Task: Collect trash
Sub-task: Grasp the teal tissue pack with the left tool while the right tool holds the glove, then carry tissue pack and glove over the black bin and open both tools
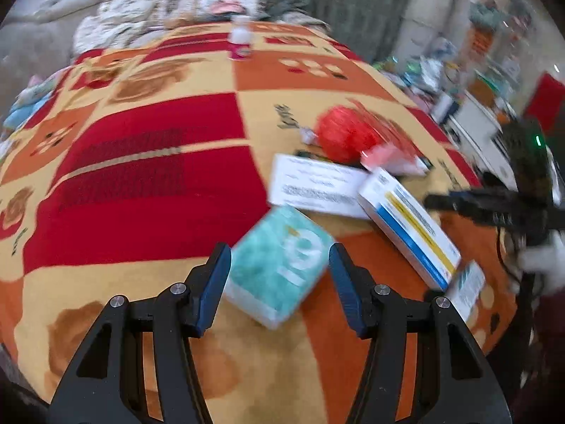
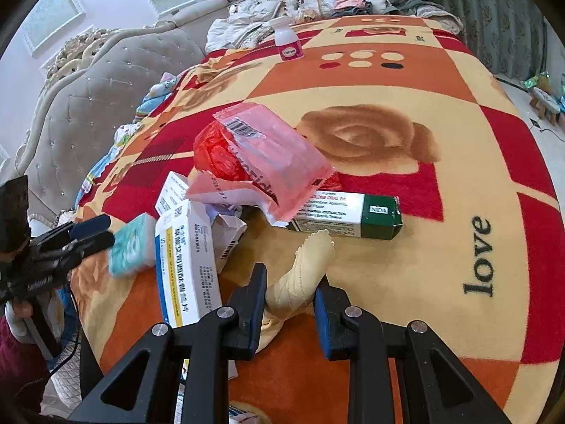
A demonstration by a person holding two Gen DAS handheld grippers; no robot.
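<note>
Green-ended carton (image 2: pixel 344 217) seemingly shows only rightward.

Blanket (image 2: pixel 406 183) checked red, orange and cream, brown rose motifs, black "love" lettering. Tissue pack (image 1: pixel 279 265) teal with white print. Medicine box (image 2: pixel 187 265) white with blue and yellow stripes. Long box (image 2: pixel 346 217) white with dark green end. Wrapper (image 2: pixel 272 162) translucent pink. Plastic bag (image 2: pixel 219 155) red. Bottle (image 2: pixel 287 40) white, pink label.

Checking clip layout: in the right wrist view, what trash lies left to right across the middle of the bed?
Teal tissue pack → blue-and-yellow box → pink wrapper → green-ended carton.
</note>
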